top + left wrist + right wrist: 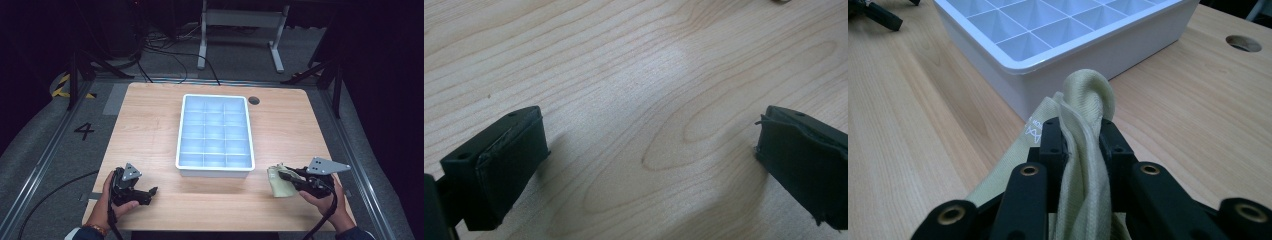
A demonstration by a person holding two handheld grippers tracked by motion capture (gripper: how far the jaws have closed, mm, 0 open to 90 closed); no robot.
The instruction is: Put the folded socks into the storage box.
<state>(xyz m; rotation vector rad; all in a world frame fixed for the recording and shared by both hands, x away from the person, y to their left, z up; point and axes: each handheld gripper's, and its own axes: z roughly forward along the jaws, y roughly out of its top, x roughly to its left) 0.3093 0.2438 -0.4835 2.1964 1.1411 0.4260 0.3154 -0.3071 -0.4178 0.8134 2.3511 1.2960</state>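
Sock [1083, 150], pale yellow, hangs pinched in my right gripper [286, 175] just beside the white divided tray [215, 165]; the pick-up looks done (next, I judge, carry it over a compartment). My left gripper [148, 192] waits wide, empty.

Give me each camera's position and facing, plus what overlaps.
High view: above the person's side, facing forward and down on the table; both hands, left gripper, right gripper.
Left gripper view: on the left gripper, facing down at bare wood between wide-open jaws.
Right gripper view: on the right gripper, facing level toward the tray; jaws clamp a pale cloth.
Shared: high and right gripper views both show tray and cloth.
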